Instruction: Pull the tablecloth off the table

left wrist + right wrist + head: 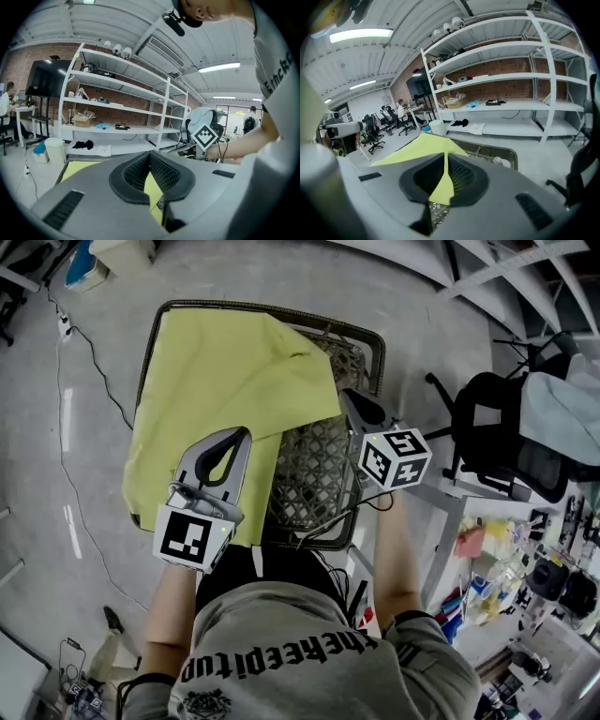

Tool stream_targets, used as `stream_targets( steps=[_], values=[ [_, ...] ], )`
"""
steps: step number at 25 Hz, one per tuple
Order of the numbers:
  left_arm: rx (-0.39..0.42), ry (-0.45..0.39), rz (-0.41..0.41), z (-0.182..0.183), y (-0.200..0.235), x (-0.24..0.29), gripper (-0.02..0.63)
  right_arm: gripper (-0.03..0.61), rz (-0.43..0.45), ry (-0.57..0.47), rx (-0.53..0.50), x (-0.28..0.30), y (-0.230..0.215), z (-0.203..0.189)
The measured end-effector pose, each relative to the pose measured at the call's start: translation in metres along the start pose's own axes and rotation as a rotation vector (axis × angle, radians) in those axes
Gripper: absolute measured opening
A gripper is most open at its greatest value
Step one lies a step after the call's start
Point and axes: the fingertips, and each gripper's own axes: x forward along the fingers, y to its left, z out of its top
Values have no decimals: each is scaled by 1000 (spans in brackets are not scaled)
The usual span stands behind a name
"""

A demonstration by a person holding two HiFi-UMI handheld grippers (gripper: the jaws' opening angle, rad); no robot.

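Note:
A yellow-green tablecloth point(216, 371) covers the left part of a dark woven table point(375, 343). Its right edge is drawn back, baring the lattice top point(314, 465). My left gripper point(244, 432) sits at the cloth's near right edge. In the left gripper view its jaws are shut point(150, 153), with a strip of the tablecloth point(152, 187) between them. My right gripper point(349, 397) is at the cloth's folded right corner. Its jaws are shut point(446, 157) on a strip of the tablecloth point(422, 145), which rises into a peak ahead of it.
A black office chair point(497, 427) and a white desk with clutter point(506, 559) stand to the right of the table. A cable point(89, 352) runs over the grey floor on the left. White shelving point(501, 75) lines the far brick wall.

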Motion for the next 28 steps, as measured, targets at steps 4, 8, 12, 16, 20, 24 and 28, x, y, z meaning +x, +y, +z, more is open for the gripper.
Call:
stream_targets(
  steps=[4, 8, 12, 16, 20, 24, 28],
  values=[
    [-10, 21, 29, -5, 1, 5, 14, 42, 7, 69, 41, 25, -24, -26],
    [-24, 46, 53, -11, 2, 9, 14, 81, 15, 142, 89, 45, -44, -58],
    [-34, 67, 65, -17, 3, 13, 14, 120, 26, 216, 130, 57, -57, -88],
    [-33, 83, 67, -21, 3, 18, 14, 130, 38, 282, 133, 67, -60, -111],
    [-31, 94, 70, -25, 4, 21, 14, 129, 12, 327, 144, 74, -63, -131],
    [-31, 95, 81, -25, 7, 19, 14, 38, 25, 354, 155, 76, -59, -133],
    [-27, 89, 92, -24, 8, 15, 14, 20, 62, 302, 154, 71, -48, -115]
  ],
)
